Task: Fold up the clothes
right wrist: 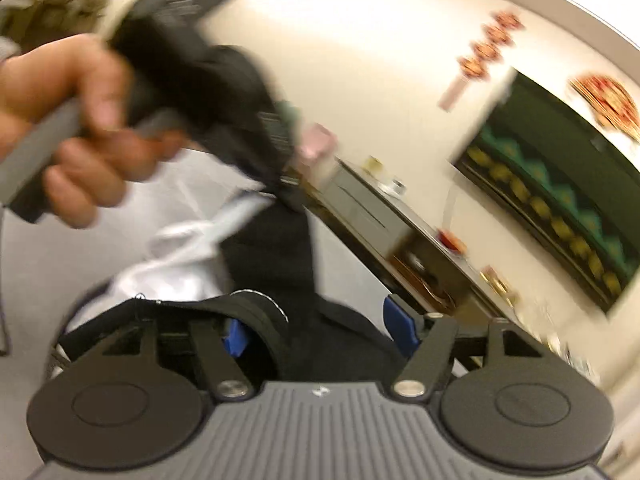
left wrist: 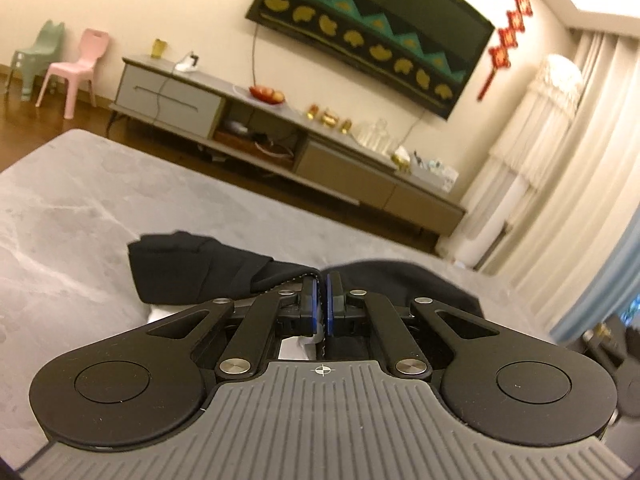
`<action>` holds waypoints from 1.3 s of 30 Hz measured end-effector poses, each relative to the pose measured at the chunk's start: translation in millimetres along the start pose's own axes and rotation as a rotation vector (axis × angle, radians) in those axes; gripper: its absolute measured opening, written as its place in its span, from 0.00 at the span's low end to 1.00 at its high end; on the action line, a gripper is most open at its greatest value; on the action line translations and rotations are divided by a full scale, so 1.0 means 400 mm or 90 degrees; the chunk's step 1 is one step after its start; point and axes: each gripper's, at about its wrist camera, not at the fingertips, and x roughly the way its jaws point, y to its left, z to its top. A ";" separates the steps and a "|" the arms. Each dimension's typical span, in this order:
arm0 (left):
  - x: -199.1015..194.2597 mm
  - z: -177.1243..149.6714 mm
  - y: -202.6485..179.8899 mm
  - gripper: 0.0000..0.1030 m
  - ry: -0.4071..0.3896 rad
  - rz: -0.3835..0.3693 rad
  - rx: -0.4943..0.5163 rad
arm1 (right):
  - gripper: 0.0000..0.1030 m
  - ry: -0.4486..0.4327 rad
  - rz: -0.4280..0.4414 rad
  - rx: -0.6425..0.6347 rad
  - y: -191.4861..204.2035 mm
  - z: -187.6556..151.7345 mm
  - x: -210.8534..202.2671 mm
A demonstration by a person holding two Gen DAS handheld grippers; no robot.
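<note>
We are seeing a black garment (left wrist: 192, 268) lying on a mottled grey surface (left wrist: 72, 208), blue pads (left wrist: 314, 300) showing on the black left gripper (left wrist: 321, 304), and a pink chair (left wrist: 76, 68) standing beside a mint-green one (left wrist: 40, 56).

The left wrist view sits low and close above the grey bed (left wrist: 80, 208), facing the TV cabinet (left wrist: 256, 120) nearly level. The right wrist view, blurred, tilts steeply and faces the same cabinet (right wrist: 384, 216). Both share the wall-mounted TV (left wrist: 372, 32) above it.
</note>
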 end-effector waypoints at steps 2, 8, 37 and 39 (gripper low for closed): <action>-0.023 0.015 0.007 0.00 -0.018 -0.011 -0.004 | 0.74 -0.002 0.022 -0.035 0.035 0.035 0.025; -0.092 0.042 -0.007 0.00 -0.063 -0.084 0.026 | 0.80 0.038 -0.052 -0.145 0.112 0.090 0.190; 0.170 -0.093 0.066 0.72 0.241 -0.082 -0.280 | 0.05 0.250 -0.088 0.651 -0.421 -0.541 0.115; 0.192 -0.104 0.061 0.70 0.240 -0.064 -0.307 | 0.06 0.244 -0.083 0.657 -0.437 -0.539 0.111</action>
